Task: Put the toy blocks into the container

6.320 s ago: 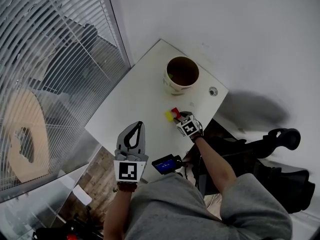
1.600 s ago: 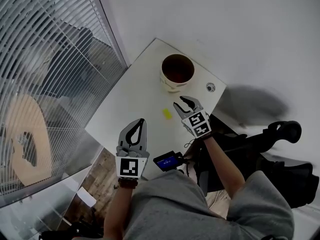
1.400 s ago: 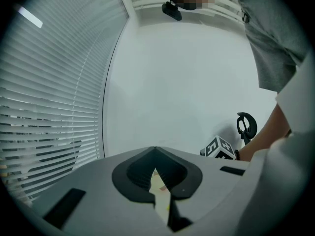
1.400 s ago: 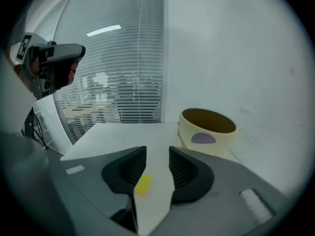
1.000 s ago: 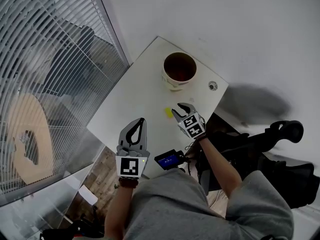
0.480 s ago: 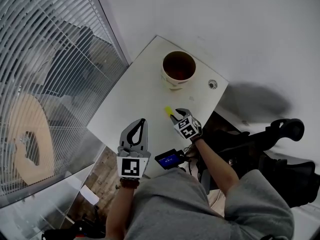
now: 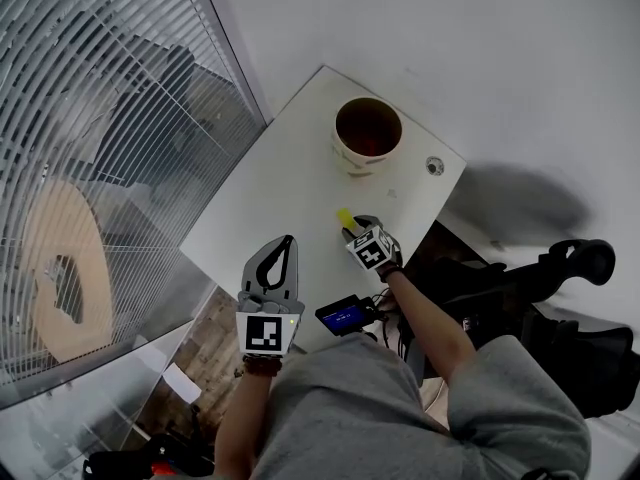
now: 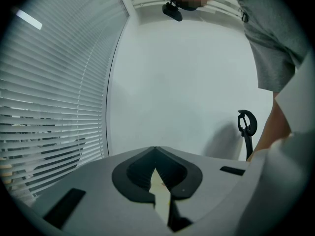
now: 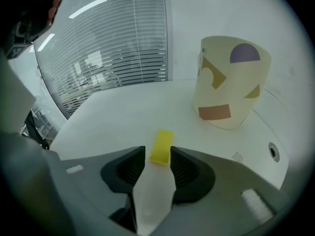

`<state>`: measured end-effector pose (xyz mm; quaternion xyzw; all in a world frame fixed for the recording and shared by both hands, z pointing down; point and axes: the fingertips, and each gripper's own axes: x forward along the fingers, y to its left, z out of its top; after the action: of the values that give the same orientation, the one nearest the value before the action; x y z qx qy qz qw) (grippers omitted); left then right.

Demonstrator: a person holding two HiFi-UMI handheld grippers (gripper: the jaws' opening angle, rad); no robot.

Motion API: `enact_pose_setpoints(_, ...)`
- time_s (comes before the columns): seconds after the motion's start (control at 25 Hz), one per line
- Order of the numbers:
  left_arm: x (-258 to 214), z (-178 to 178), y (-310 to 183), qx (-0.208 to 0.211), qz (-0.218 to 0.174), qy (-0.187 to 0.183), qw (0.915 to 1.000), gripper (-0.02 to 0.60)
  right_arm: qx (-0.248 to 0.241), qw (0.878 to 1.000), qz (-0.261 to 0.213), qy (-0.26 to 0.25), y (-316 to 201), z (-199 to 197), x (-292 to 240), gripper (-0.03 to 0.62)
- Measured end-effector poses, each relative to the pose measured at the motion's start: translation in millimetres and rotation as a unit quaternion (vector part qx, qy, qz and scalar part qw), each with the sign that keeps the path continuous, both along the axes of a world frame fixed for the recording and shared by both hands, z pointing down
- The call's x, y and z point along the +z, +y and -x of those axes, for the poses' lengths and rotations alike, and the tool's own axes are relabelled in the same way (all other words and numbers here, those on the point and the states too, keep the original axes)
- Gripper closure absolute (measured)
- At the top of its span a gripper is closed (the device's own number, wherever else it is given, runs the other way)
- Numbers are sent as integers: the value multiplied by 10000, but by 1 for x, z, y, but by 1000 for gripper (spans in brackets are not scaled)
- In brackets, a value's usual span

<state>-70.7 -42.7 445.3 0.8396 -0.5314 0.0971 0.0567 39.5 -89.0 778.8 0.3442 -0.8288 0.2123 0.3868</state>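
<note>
A yellow toy block (image 7: 345, 217) lies flat on the white table (image 7: 280, 198), a little in front of the cream container (image 7: 367, 133) with coloured shapes on its wall. My right gripper (image 7: 353, 230) points down at the block. In the right gripper view the block's (image 9: 161, 147) near end sits between the tips of the right gripper (image 9: 157, 156). Its jaws have just been opening and stand apart from the block's sides. The container (image 9: 231, 82) stands beyond, to the right. My left gripper (image 7: 286, 241) hovers off the table's near edge, its tips (image 8: 155, 150) meeting with nothing between them.
A small device with a blue screen (image 7: 345, 316) hangs near the person's lap below the table edge. A round cable hole (image 7: 434, 165) sits near the table's right corner. Window blinds (image 7: 90, 118) fill the left side and an office chair (image 7: 575, 263) stands at the right.
My right gripper has come down and forward onto the yellow block, and its jaws now stand either side of it. A red block that lay beside the yellow one earlier is gone. The left gripper has stayed put.
</note>
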Motion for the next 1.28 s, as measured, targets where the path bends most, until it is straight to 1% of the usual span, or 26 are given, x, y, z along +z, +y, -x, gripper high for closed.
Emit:
enact_pose_setpoints(0.12, 1, 4, 1, -55, 20, 11, 10000, 574, 27, 9999, 94, 76, -1, 3, 6, 425)
enact_pose_setpoints(0.24, 2, 5, 2, -50, 9, -46, 10000, 574, 60, 9997, 189, 132, -3, 4, 11, 425)
enact_pose_setpoints(0.64, 2, 7, 1, -41, -8, -72, 10000, 574, 152, 9986, 429, 255, -4, 3, 22, 425)
enact_pose_setpoints(0.76, 2, 8, 1, -41, 4, -49, 10000, 574, 201, 9982, 483, 291, -5, 4, 23, 428)
enact_pose_setpoints(0.8, 2, 8, 1, -45, -1, -34, 10000, 574, 198, 9982, 483, 288, -4, 4, 23, 440)
enact_pose_setpoints(0.92, 2, 6, 1, -35, -5, -42, 10000, 574, 216, 9984, 464, 242, -3, 4, 21, 447)
enact_pose_setpoints(1.12, 2, 6, 1, -44, 3, -30, 10000, 574, 331, 9984, 454, -4, -4, 3, 10, 449)
enact_pose_setpoints(1.28, 1, 8, 0, -53, -3, -6, 10000, 574, 389, 9989, 244, -133, -9, -4, -6, 450)
